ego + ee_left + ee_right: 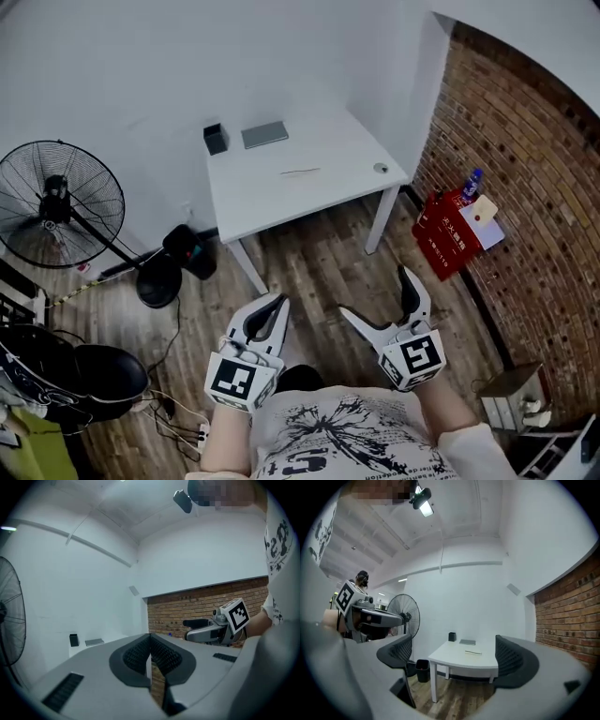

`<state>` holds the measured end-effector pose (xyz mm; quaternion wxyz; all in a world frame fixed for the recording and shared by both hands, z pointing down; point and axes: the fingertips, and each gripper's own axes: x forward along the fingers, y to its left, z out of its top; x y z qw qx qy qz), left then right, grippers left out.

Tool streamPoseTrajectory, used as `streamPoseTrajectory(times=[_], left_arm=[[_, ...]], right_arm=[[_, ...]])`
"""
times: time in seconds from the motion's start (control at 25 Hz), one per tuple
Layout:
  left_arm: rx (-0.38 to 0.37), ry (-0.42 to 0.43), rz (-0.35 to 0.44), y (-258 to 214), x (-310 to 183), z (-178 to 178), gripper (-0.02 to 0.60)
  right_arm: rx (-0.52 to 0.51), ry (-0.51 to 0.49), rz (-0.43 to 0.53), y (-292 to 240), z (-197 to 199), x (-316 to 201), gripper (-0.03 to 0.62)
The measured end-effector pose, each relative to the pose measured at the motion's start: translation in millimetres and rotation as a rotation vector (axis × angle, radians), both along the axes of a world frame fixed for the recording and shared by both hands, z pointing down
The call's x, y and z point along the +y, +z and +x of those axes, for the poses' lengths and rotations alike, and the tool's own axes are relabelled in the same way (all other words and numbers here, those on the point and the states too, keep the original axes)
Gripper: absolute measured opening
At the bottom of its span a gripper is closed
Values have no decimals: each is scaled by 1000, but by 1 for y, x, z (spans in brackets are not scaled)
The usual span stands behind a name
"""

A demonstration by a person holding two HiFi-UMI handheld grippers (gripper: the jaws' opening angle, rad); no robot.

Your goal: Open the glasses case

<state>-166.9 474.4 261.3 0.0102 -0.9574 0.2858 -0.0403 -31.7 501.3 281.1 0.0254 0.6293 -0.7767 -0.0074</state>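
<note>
White worktop (309,192) well ahead, grey case (264,134) untouched — left gripper (278,300) jaws together, right gripper (373,291) jaws spread empty, likely readied for reaching.

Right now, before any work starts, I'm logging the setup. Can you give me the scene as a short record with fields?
table: white table, ahead of the person, apart from both grippers
on table: grey case, black box, thin stick, small round thing
left gripper: jaws together, empty
right gripper: jaws wide apart, empty
floor: fan at left, red box by the brick wall
</note>
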Motion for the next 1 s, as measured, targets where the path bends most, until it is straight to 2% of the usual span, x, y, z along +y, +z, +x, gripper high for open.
streamPoseTrajectory(times=[0.24, 0.44, 0.68, 1.0], left_arm=[[-48, 6, -34, 12, -42, 12, 14], [-55, 22, -36, 23, -102, 30, 14], [-34, 36, -50, 24, -208, 59, 14], [-19, 3, -63, 20, -371, 87, 14]], right_arm=[[-43, 23, -49, 12, 22, -48, 558], [-34, 23, -68, 22, 35, -108, 558], [-20, 21, -93, 22, 60, -212, 558], [-1, 14, -137, 25, 99, -374, 557]])
